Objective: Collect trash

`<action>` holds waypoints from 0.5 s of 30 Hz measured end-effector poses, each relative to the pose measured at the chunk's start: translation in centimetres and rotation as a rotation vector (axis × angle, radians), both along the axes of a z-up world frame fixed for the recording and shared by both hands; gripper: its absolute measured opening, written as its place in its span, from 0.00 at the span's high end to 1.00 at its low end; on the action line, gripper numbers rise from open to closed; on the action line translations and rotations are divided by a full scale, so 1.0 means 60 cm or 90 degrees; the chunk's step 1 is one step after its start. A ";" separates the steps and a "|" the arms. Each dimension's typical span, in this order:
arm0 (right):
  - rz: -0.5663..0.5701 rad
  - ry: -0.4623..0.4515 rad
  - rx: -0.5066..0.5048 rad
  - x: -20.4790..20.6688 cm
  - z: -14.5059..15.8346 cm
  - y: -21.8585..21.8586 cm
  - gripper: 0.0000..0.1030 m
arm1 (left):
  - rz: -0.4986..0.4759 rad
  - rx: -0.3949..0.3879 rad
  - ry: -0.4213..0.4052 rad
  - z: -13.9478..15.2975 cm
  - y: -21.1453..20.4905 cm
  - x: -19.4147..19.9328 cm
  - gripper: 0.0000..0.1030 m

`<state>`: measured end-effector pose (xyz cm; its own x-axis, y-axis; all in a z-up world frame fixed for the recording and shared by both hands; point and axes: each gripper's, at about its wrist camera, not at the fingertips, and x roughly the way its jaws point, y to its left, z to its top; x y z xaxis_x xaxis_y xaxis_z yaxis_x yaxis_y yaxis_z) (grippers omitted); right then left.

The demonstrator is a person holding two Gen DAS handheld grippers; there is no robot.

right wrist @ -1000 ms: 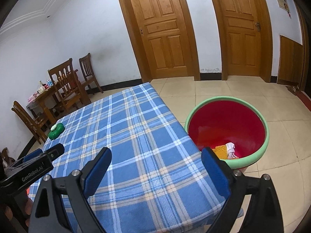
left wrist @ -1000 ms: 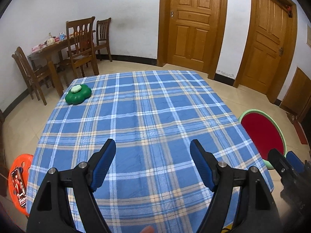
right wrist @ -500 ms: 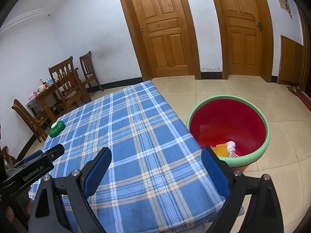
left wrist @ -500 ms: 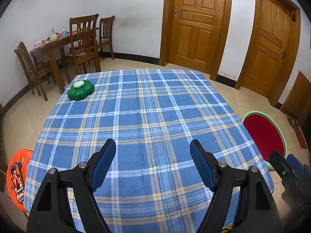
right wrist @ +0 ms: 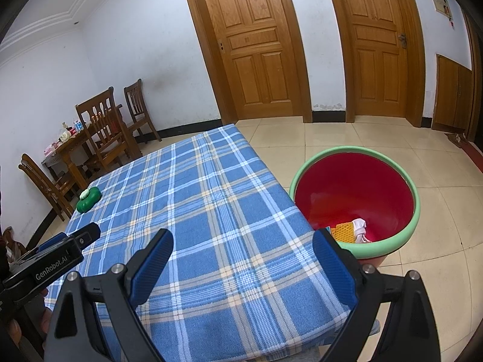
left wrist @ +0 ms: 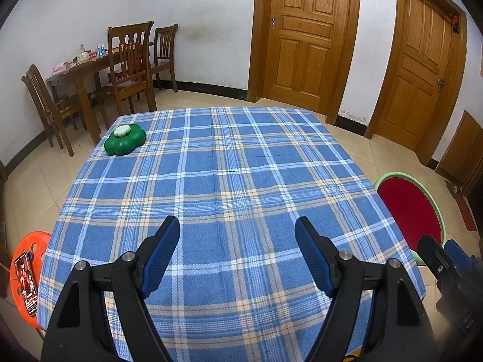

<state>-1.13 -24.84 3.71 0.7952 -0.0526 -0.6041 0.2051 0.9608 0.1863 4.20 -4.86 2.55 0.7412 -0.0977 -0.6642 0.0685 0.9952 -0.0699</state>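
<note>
A red bin with a green rim point(right wrist: 356, 193) stands on the floor right of the table; it also shows in the left wrist view point(left wrist: 410, 208). Inside it lie an orange piece point(right wrist: 342, 231) and a white crumpled piece point(right wrist: 359, 226). My left gripper point(left wrist: 237, 238) is open and empty above the near part of the blue plaid tablecloth point(left wrist: 226, 181). My right gripper point(right wrist: 241, 250) is open and empty above the table's near right corner, beside the bin. A green flower-shaped object with a white top point(left wrist: 124, 138) sits at the far left of the table.
An orange stool with a phone on it point(left wrist: 25, 274) stands left of the table. A wooden dining table with chairs point(left wrist: 99, 72) is at the back left. Two wooden doors point(left wrist: 305, 39) are on the far wall. Tiled floor surrounds the table.
Both grippers have risen and drawn back slightly; the views sit a little higher and show more of the room. Both stay open and empty.
</note>
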 end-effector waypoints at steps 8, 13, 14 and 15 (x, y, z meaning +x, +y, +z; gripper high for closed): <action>0.000 0.001 0.000 -0.001 0.001 0.002 0.07 | 0.000 0.000 0.000 0.000 0.000 0.000 0.24; 0.000 0.000 0.000 0.001 0.001 -0.001 0.07 | 0.000 0.000 0.000 0.000 0.000 0.000 0.24; 0.000 0.000 0.000 0.000 0.001 0.000 0.07 | 0.000 -0.001 0.000 0.000 0.001 0.000 0.24; 0.000 0.001 0.000 0.001 0.001 -0.001 0.07 | 0.000 -0.001 0.000 0.000 0.001 0.000 0.24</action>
<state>-1.06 -24.91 3.75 0.7944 -0.0526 -0.6051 0.2055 0.9608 0.1863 4.22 -4.81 2.56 0.7406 -0.0992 -0.6645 0.0690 0.9950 -0.0716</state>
